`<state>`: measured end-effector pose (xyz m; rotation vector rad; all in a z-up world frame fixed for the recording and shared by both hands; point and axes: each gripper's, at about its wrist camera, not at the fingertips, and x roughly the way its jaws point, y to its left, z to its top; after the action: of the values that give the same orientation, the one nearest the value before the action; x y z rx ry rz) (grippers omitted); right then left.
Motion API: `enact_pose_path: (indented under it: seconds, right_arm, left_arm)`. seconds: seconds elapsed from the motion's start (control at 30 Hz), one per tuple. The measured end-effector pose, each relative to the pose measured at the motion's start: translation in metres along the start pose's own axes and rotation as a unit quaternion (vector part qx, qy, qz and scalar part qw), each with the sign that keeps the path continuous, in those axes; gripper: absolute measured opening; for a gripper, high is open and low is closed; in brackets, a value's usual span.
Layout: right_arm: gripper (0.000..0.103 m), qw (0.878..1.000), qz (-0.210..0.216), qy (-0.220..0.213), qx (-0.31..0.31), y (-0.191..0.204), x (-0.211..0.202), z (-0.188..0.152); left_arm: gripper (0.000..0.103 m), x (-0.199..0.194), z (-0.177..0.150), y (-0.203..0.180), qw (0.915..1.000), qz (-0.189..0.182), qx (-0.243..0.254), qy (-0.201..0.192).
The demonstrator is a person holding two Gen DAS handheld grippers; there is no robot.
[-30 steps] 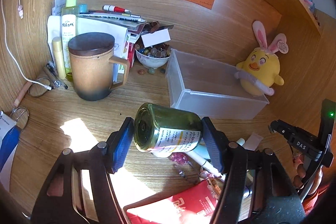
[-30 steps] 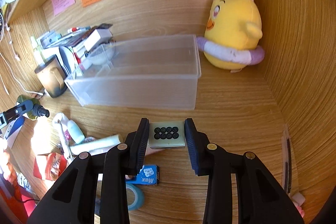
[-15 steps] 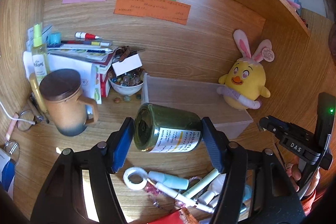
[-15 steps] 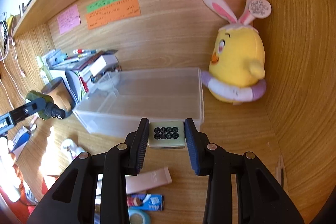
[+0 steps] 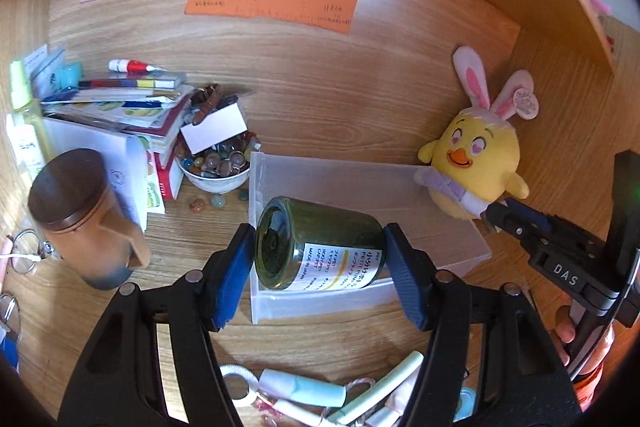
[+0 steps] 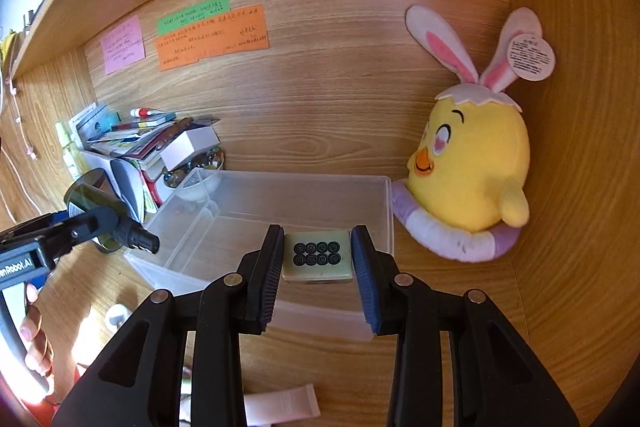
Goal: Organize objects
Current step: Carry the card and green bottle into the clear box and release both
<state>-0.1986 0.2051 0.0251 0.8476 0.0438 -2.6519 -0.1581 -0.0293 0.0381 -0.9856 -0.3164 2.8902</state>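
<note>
My left gripper (image 5: 320, 259) is shut on a dark green glass jar (image 5: 316, 245) with a white label, held on its side above the left end of a clear plastic bin (image 5: 440, 227). My right gripper (image 6: 318, 259) is shut on a pale green mahjong tile (image 6: 317, 261) with black circles, held over the near right part of the same bin (image 6: 280, 199). The bin looks empty. The left gripper and jar (image 6: 90, 197) show at the left of the right wrist view; the right gripper (image 5: 520, 223) shows at the right of the left wrist view.
A yellow chick plush (image 6: 472, 171) with bunny ears sits right of the bin. A brown lidded mug (image 5: 84, 219), a bowl of beads (image 5: 216, 167) and stacked books (image 5: 120, 107) stand left of it. Tubes, pens and tape (image 5: 304, 391) lie at the desk front.
Both grippers have risen and moved forward with their loads. The jar went from over the front clutter to over the bin's left end; the tile went from before the bin to over it.
</note>
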Motion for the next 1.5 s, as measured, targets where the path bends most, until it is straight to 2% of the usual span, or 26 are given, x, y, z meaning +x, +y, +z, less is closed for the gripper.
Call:
enact_pose_path:
  seconds: [0.2, 0.37, 0.77, 1.13, 1.5]
  right_arm:
    - [0.032, 1.0, -0.003, 0.015, -0.009, 0.0, 0.018, 0.008]
    - [0.032, 0.999, 0.02, 0.042, -0.008, -0.002, 0.04, 0.009]
    - [0.032, 0.995, 0.001, 0.097, -0.034, 0.003, 0.091, -0.005]
    - [0.032, 0.993, -0.009, 0.112, -0.046, 0.006, 0.104, -0.01]
    - [0.032, 0.992, -0.01, 0.118, -0.051, 0.009, 0.104, -0.012]
  left_arm:
    - [0.064, 0.031, 0.004, -0.003, 0.9993, -0.005, 0.002, 0.038]
    - [0.064, 0.054, 0.001, -0.006, 0.9973, -0.005, 0.007, 0.072]
    - [0.064, 0.095, -0.003, -0.013, 0.993, 0.013, 0.023, 0.115]
    - [0.064, 0.106, -0.006, -0.021, 0.9902, 0.035, 0.057, 0.122]
    - [0.064, 0.103, -0.006, -0.022, 0.9892, 0.021, 0.052, 0.135]
